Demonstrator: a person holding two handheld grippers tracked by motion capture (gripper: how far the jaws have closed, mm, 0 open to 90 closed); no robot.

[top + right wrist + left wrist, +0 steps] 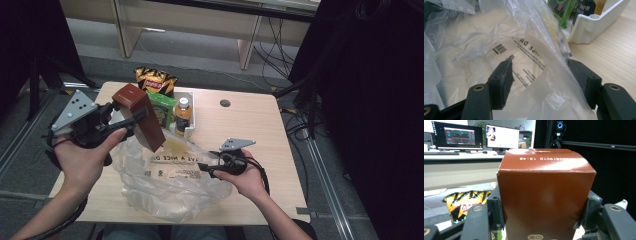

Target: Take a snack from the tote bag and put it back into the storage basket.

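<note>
On the table (250, 125) a thin clear bag (165, 185) lies crumpled near the front edge, limp and slippery by the look of it, so best pinched at a fold of its rim. The right gripper (540, 75) has its jaws apart with a flap of that film between them, not yet pinched. Above the bag, the left gripper (544, 212) is clamped on the sides of a brown box (544, 195), held tilted; it looks stiff and light, and behind it sits a white tray (192, 120) of snacks.

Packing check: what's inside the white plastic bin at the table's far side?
In the white plastic bin, an orange-capped juice bottle and a green packet show. The raised brown carton hides its left part.
</note>
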